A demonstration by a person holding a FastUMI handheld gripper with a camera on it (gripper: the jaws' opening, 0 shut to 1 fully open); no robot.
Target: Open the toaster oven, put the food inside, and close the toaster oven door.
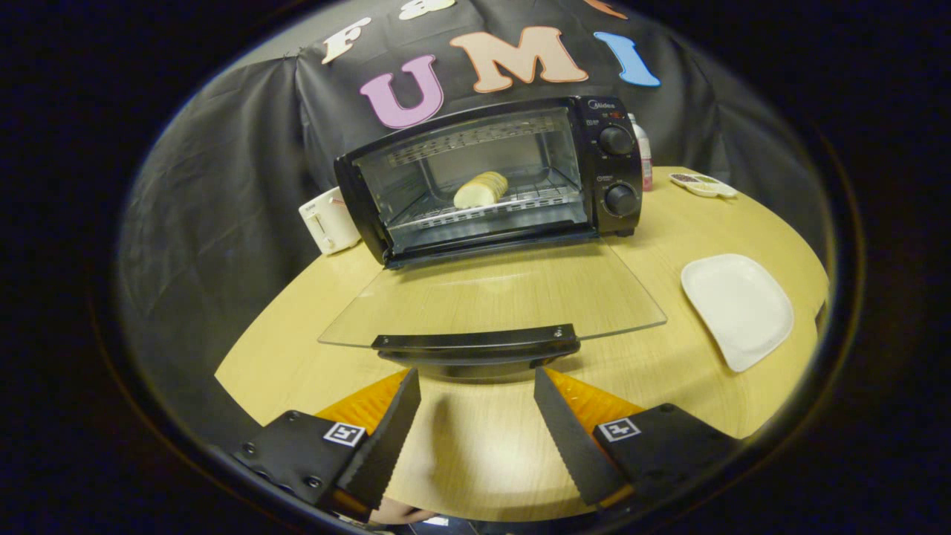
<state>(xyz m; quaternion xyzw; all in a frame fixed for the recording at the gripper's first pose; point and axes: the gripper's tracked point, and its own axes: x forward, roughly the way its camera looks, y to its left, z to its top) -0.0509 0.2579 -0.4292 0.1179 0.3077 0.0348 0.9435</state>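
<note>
A black toaster oven (609, 167) stands at the back of the wooden table with its glass door (505, 297) folded down flat toward me. A pale bread roll (481, 190) lies on the wire rack inside the oven. The door's black handle (475, 344) sits just ahead of my fingertips. My gripper (477, 379) is open, its two fingers spread wide just below the handle, with nothing between them but table.
A white square plate (737, 306) lies on the table to the right of the open door. A small white appliance (330, 220) stands left of the oven. A bottle (643, 160) and a small dish (703, 184) sit behind the oven's right side.
</note>
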